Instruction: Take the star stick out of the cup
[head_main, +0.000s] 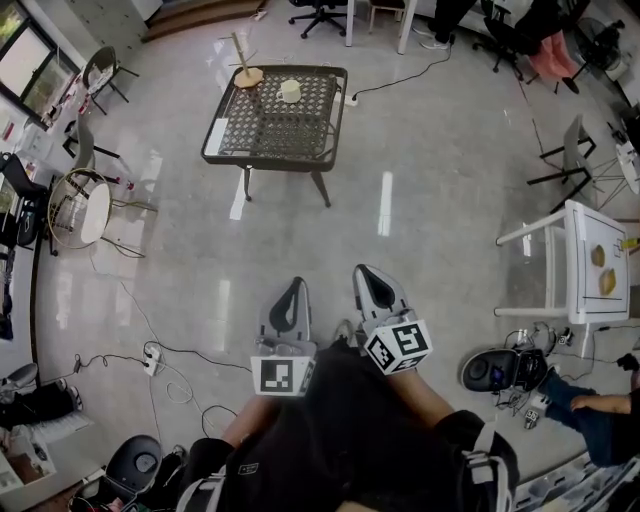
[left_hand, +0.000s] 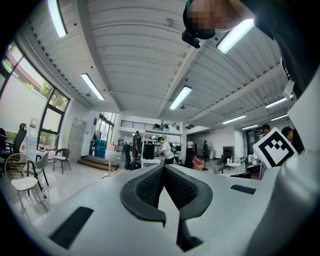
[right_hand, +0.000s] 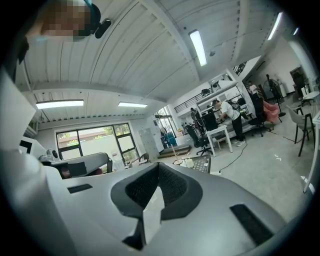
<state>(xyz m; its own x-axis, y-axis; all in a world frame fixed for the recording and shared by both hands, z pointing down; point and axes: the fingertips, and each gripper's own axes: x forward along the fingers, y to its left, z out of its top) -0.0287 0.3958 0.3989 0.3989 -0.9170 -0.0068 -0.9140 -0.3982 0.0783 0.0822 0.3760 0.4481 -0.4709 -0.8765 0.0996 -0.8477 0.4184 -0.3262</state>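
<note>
Floor (head_main: 430, 180) of glossy grey ran through an open workroom. At upper centre stood a dark woven-mesh table (head_main: 275, 130) carrying a cream cup (head_main: 290, 90) and, just beside it, a thin pale stick (head_main: 238, 52) upright in a tan round holder (head_main: 249, 77). Whether the stick bore a star was too small to tell. Low in the frame, the left hand-held gripper (head_main: 296, 286) and right hand-held gripper (head_main: 366, 272) were each pressed together on nothing, well apart from the table.

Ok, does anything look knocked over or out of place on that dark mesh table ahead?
Nothing stands out. The dark mesh table stands level; the pale cup sits upright on it, beside a thin stick upright on a round wooden base. The left gripper and right gripper are shut, empty, far from it.
</note>
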